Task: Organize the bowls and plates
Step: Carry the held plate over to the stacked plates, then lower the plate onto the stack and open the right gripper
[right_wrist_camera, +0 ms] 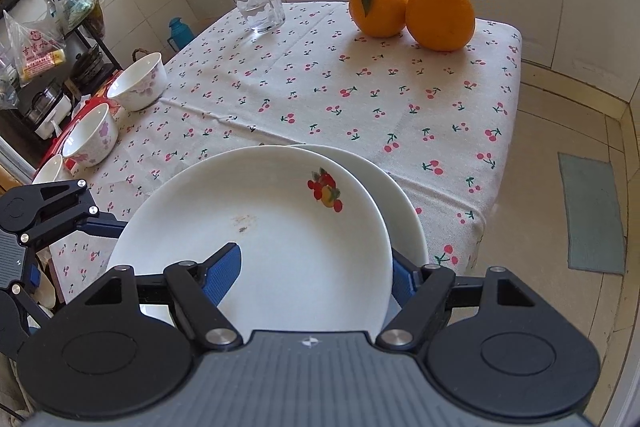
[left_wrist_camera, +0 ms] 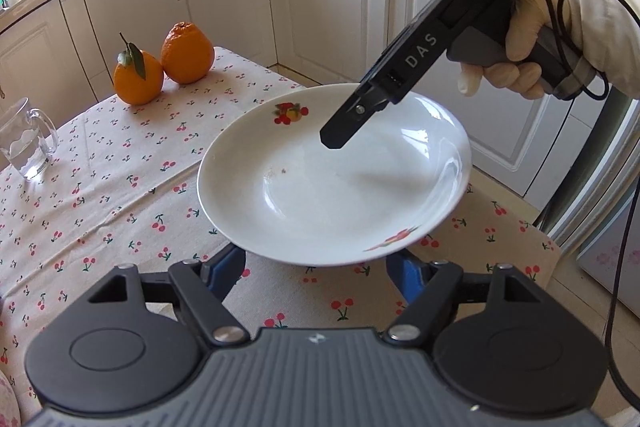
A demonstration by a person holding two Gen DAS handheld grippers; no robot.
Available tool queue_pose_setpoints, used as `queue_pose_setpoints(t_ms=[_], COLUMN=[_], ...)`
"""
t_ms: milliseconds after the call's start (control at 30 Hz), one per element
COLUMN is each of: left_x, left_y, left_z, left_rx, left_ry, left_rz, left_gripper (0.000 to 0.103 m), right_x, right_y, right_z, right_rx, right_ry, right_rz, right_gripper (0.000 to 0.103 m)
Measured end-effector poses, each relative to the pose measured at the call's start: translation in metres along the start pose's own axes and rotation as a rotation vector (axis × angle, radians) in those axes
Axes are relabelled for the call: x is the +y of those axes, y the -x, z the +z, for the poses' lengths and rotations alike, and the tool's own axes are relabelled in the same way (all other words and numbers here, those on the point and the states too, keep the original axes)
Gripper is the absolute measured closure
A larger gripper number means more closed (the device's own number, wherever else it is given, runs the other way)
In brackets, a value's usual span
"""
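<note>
The top plate (left_wrist_camera: 320, 187), white with fruit decals, sits at the near right corner of the table on the cherry-print cloth (left_wrist_camera: 120, 195). It overlaps a lower plate (right_wrist_camera: 404, 211), which shows only as a crescent on the right in the right wrist view. The left gripper (left_wrist_camera: 316, 263) has its jaws well apart. Both blue-padded fingers (left_wrist_camera: 228, 263) run under the top plate's near rim, which hides their tips (so I cannot tell whether the plate rests on them). Nothing is pinched between them. The right gripper (right_wrist_camera: 312, 275), held by a gloved hand (left_wrist_camera: 520, 39), points steeply down at the same plate, and its jaws are also spread wide. One finger lies over the inside of the plate. The other is outside the right rim, over the lower plate, so the rim passes between them. In the left wrist view that finger casts a separate shadow on the plate, which suggests it hovers above the surface. No squeeze on the rim shows. Three white bowls with pink flowers stand in a row along the left edge of the table: a far one (right_wrist_camera: 140, 79), a middle one (right_wrist_camera: 92, 135) and a near one (right_wrist_camera: 48, 169) that is partly cut off by the left gripper. At the far end two oranges (left_wrist_camera: 140, 79) touch each other, and a glass mug (left_wrist_camera: 26, 143) stands apart from them at the far left.
</note>
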State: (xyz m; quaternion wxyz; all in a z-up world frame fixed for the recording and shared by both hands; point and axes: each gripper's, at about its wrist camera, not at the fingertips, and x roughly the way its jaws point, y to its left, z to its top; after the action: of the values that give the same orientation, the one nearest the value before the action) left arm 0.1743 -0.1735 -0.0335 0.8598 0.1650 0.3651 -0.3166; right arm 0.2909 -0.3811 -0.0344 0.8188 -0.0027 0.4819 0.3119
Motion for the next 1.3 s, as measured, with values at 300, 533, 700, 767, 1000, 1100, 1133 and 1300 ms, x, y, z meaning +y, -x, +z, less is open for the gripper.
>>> queue_pose_setpoints(t_ms=[300, 533, 700, 767, 1000, 1100, 1133, 1300], left_x=[0.003, 0.005, 0.006, 0.006, 0.006, 0.006, 0.005, 0.004], left_y=[-0.002, -0.004, -0.006, -0.006, -0.008, -0.008, -0.008, -0.006], left_z=[-0.001, -0.002, -0.003, -0.003, -0.004, -0.004, -0.004, -0.005], left_rx=[-0.004, -0.005, -0.005, -0.007, -0.002, -0.002, -0.002, -0.006], left_ry=[0.005, 0.015, 0.018, 0.015, 0.017, 0.016, 0.016, 0.013], left_rz=[-0.002, -0.008, -0.012, -0.013, -0.014, -0.012, -0.010, -0.005], left_gripper=[0.026, 0.025, 0.025, 0.025, 0.024, 0.024, 0.024, 0.024], right_x=[0.003, 0.006, 0.007, 0.009, 0.013, 0.015, 0.016, 0.021], right_y=[0.009, 0.018, 0.022, 0.025, 0.029, 0.031, 0.031, 0.033], right_z=[-0.010, -0.016, -0.021, -0.022, -0.024, -0.026, -0.027, -0.029], right_rx=[-0.001, -0.001, -0.002, -0.006, -0.004, -0.002, -0.001, 0.008], right_ry=[-0.009, -0.010, -0.014, -0.016, -0.011, -0.011, -0.010, -0.007], right_rz=[-0.023, -0.041, -0.048, -0.052, -0.071, -0.080, -0.085, -0.108], right_gripper=[0.022, 0.022, 0.021, 0.021, 0.019, 0.019, 0.019, 0.019])
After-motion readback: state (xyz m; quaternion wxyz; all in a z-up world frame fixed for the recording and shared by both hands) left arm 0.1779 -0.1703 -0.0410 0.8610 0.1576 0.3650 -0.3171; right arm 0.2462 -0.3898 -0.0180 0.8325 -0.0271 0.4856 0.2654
